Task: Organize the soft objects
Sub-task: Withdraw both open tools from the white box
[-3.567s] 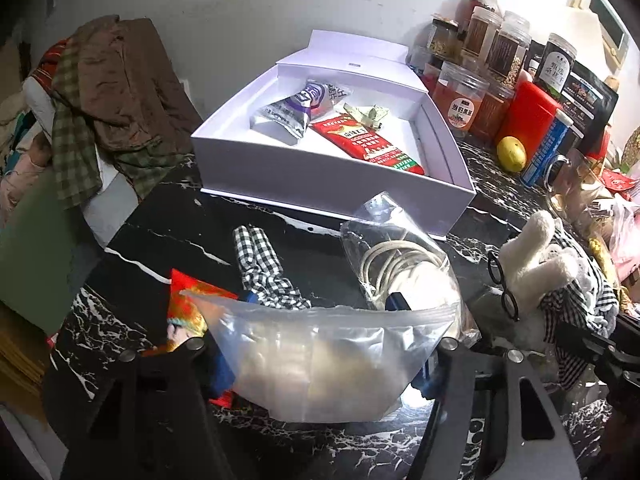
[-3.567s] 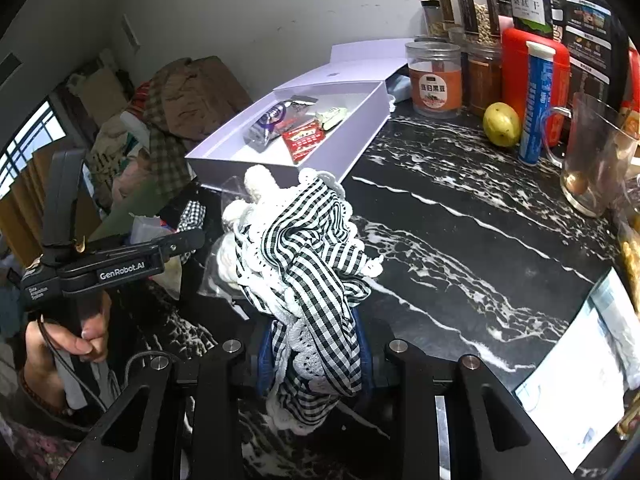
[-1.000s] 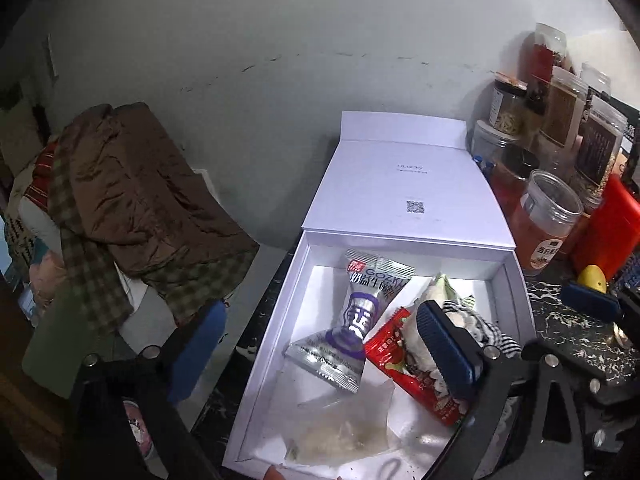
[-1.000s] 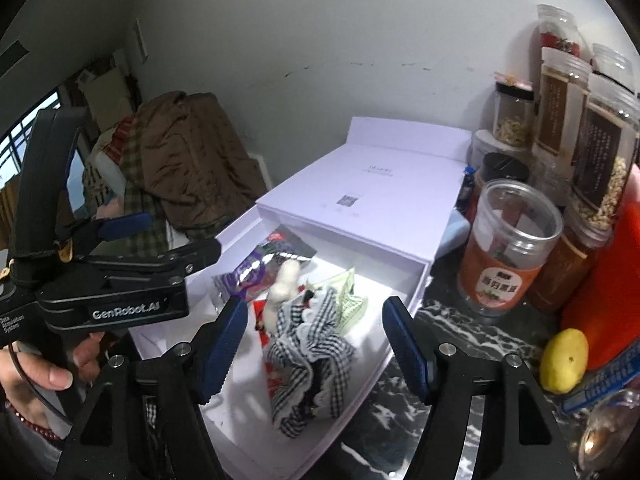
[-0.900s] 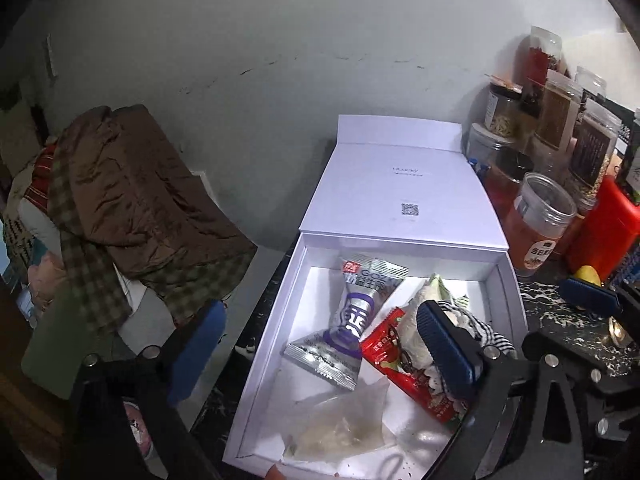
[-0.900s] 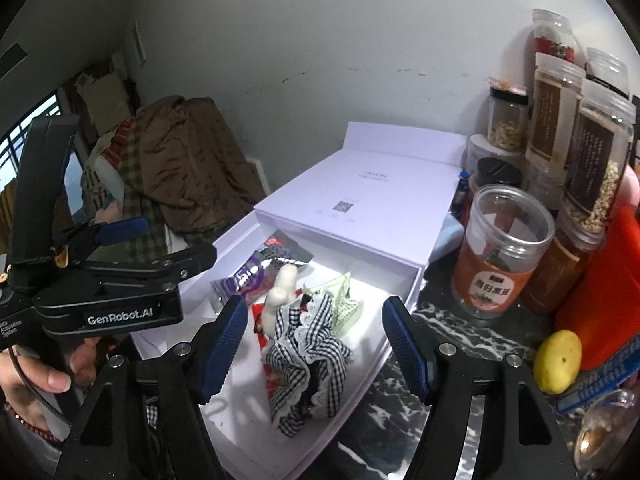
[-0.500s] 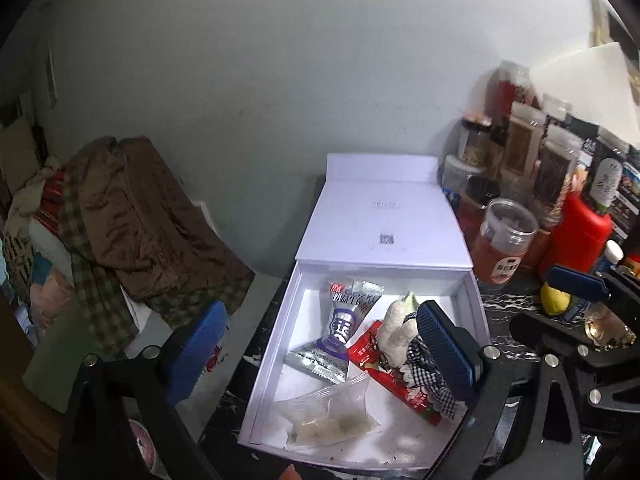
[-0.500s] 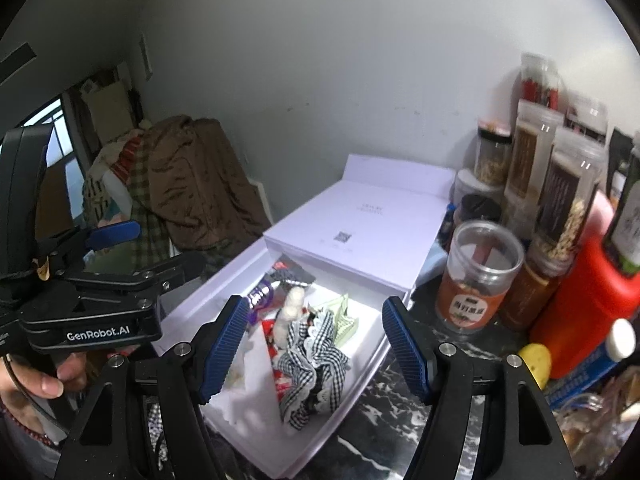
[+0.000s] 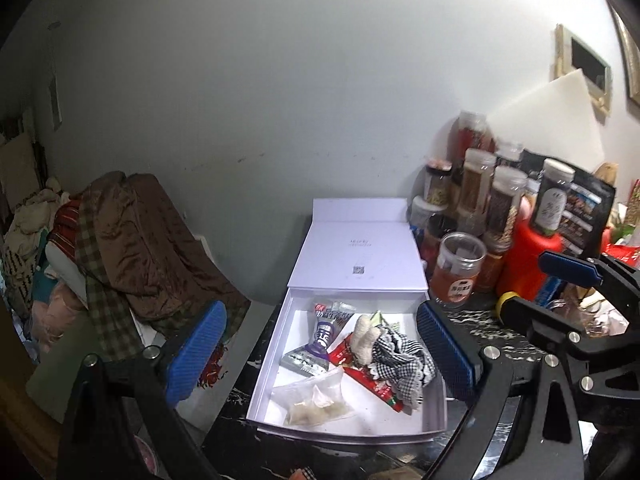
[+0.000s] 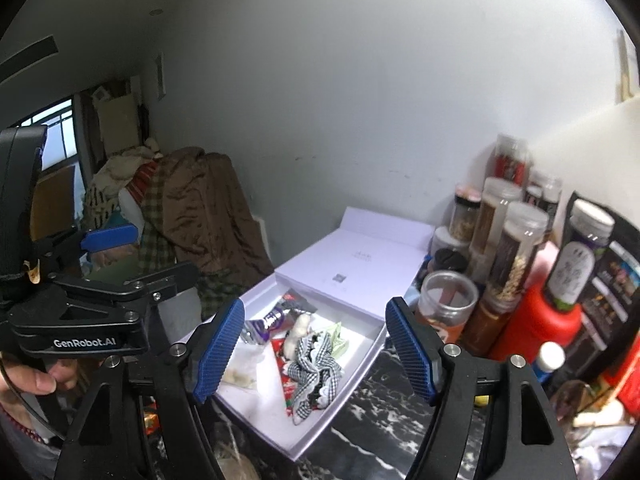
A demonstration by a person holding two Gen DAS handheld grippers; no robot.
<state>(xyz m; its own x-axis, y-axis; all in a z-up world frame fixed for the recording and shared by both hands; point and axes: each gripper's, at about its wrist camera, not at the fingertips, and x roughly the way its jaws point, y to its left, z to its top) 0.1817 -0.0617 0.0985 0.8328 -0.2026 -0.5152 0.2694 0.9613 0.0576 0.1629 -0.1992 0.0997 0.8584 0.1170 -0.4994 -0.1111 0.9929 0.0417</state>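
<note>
An open white box (image 9: 346,433) sits on the black marble counter, lid (image 9: 356,256) folded back. Inside lie a white plush toy in checked cloth (image 9: 394,354), a clear zip bag (image 9: 316,400), a purple packet (image 9: 325,338) and a red packet (image 9: 370,382). My left gripper (image 9: 320,350) hangs open above and short of the box, holding nothing. My right gripper (image 10: 316,350) is also raised over the box (image 10: 354,384); its jaws are opening with nothing between them. The plush toy (image 10: 316,364) and the zip bag (image 10: 240,370) lie below it.
Several spice jars (image 9: 460,268) and a red container (image 9: 528,264) crowd the counter right of the box. A pile of brown and checked clothes (image 9: 132,240) lies left of it. A hand (image 10: 28,376) holds the left gripper's handle. The grey wall stands close behind.
Both grippers have risen and drawn back from the box, which now looks smaller and lower in both views. The toy, bag and packets have stayed put inside it.
</note>
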